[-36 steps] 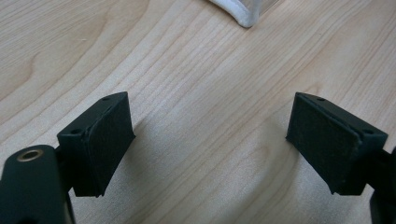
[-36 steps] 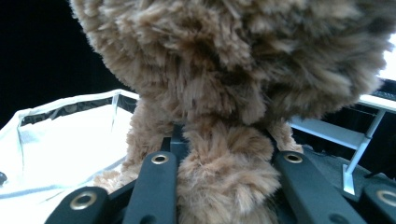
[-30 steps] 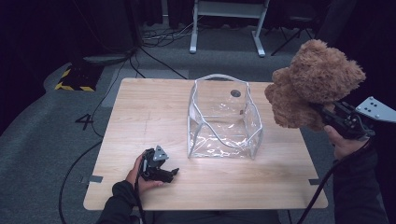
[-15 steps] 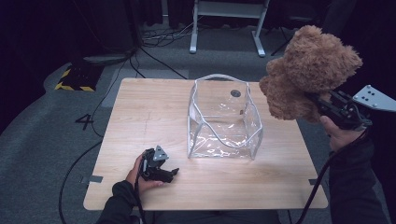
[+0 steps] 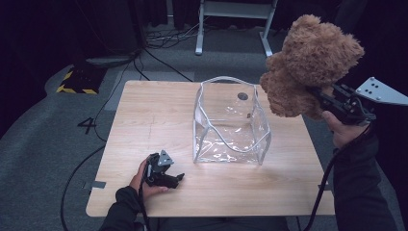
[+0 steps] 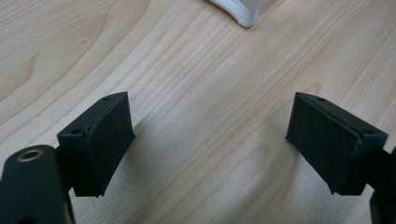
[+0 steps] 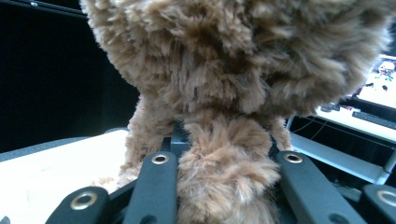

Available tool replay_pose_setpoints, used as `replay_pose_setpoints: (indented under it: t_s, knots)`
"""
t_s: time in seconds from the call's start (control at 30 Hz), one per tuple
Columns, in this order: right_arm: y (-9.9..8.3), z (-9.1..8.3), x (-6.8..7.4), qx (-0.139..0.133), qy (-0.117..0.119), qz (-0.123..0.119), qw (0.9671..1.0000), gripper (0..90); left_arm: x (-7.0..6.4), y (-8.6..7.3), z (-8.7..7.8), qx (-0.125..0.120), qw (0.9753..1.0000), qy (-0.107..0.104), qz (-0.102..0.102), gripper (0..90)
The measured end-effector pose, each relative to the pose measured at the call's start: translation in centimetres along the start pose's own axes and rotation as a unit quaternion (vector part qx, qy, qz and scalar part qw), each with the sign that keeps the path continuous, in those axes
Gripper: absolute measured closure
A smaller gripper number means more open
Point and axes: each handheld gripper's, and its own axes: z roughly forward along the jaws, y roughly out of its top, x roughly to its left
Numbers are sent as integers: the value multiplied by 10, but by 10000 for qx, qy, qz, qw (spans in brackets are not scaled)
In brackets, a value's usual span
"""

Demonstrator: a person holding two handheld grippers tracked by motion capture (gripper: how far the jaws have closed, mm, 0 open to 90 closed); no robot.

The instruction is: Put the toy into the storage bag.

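Observation:
A fluffy brown teddy bear [image 5: 310, 65] hangs in the air above the table's right side, just right of a clear plastic bag [image 5: 231, 122] that stands open on the wooden table [image 5: 154, 110]. My right gripper [image 5: 320, 96] is shut on the bear; in the right gripper view the brown fur [image 7: 224, 172] is squeezed between the two black jaws. My left gripper [image 5: 177, 179] rests on the table near the front edge, left of the bag, open. Its pads [image 6: 100, 140] stand wide apart over bare wood, and a corner of the bag [image 6: 243, 14] shows at the top.
Dark grey floor surrounds the table, with cables [image 5: 159, 53] and a white stand's legs [image 5: 231, 29] behind it. A yellow-black striped block [image 5: 77, 79] lies at the far left. A cable trails from the right gripper down past the table's right edge [image 5: 327, 159].
The right gripper has carried the teddy bear up and to the left, closer to the bag's opening. The left gripper has stayed where it was.

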Motion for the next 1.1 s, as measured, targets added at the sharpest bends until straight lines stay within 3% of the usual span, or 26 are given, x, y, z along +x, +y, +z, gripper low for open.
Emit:
replay_pose_setpoints:
  t_s: [1.1]
  knots:
    - [30, 48, 57, -23, 583, -222, 9980, 713, 0, 0, 0, 11, 10000, -13, 7, 145]
